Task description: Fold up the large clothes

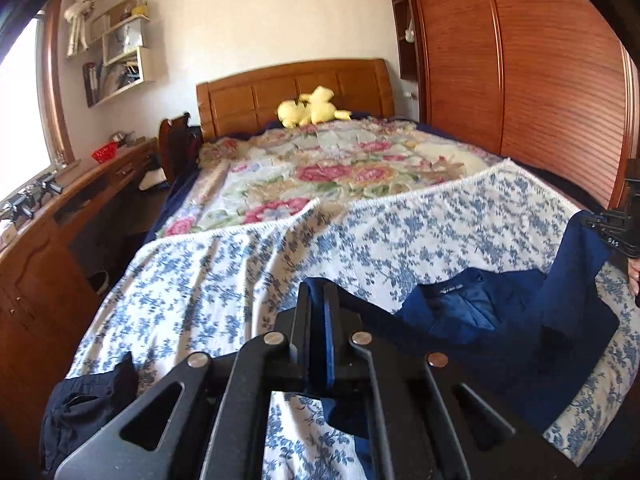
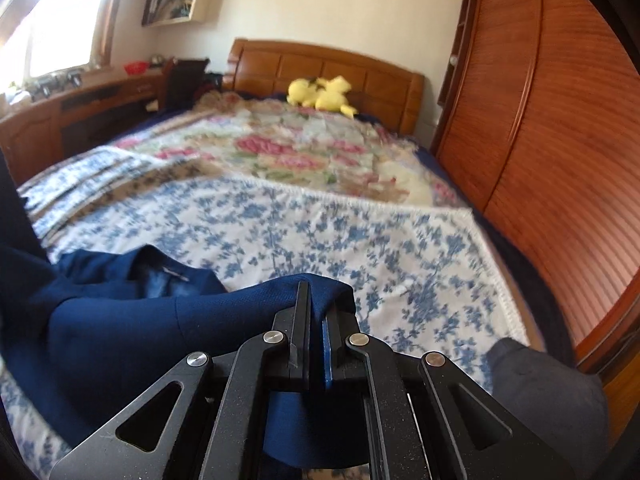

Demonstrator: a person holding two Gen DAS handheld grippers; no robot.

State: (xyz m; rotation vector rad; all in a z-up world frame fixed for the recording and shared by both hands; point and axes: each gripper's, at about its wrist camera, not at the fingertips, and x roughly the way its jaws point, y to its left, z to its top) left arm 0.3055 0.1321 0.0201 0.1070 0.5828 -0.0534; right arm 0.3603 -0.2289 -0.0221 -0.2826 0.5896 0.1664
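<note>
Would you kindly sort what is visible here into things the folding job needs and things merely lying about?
Belongs to the job:
- navy blue woven jacket
- left gripper, shut on the jacket
- right gripper, shut on the jacket
- blue-flowered white bedspread, the folding surface

Just lying about:
- yellow plush toy
- dark garment at the bed's left edge
- red basket on the wooden desk

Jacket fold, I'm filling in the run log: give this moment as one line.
stage: jacket held over bed | left gripper: shut on jacket | right gripper: shut on jacket | fold: not yet done
</note>
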